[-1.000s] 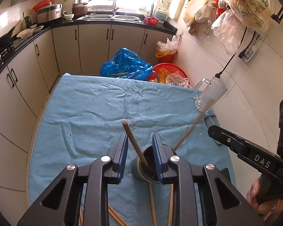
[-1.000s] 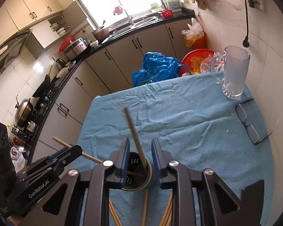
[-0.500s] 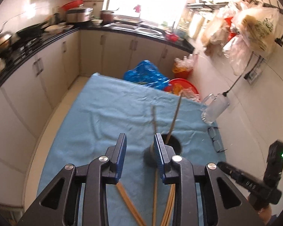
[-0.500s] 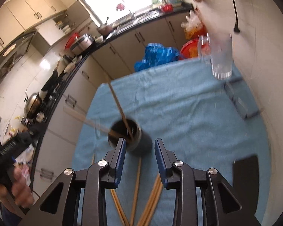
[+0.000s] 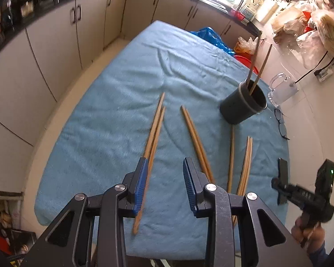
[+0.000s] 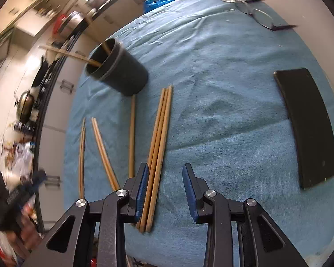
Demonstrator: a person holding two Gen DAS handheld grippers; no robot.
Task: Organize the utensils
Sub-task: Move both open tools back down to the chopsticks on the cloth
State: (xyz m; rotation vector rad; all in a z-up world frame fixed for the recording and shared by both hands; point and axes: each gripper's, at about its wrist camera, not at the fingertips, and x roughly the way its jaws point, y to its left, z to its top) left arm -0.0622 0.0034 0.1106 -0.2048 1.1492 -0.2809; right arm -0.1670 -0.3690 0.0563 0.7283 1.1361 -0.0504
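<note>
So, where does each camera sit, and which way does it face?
Left wrist: on the left gripper, tilted down at loose chopsticks on the blue cloth; the right gripper and its hand show at the right edge.
Right wrist: on the right gripper, tilted down at three chopsticks; blurred left gripper at the left edge.
Shared: dark holder, glasses.

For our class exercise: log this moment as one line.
left gripper: open | right gripper: open | dark cylindrical holder: two chopsticks | blue cloth: chopsticks loose
</note>
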